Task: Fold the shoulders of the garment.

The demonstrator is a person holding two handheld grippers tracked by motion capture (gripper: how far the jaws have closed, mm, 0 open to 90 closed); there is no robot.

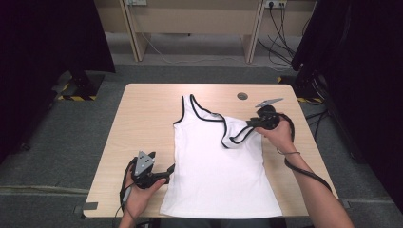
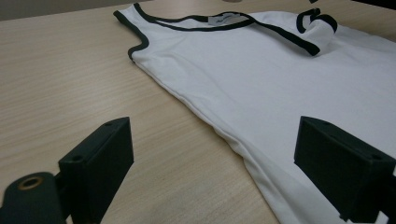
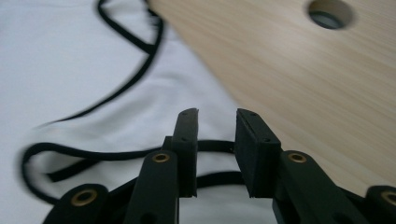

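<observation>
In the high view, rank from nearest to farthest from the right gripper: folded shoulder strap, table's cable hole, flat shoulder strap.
From the right gripper:
1. Folded shoulder strap, beside its jaws.
2. Cable hole, behind it.
3. Flat shoulder strap, far left.

White tank top (image 1: 216,166) flat on table, rt strap folded.

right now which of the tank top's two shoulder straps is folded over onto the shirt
The strap by the right claw, on the right in the high view, is folded onto the white tank top; the other strap lies flat, stretched out.

Blurred shirt trim (image 3: 135,70), hem (image 1: 223,216) cut off
</observation>
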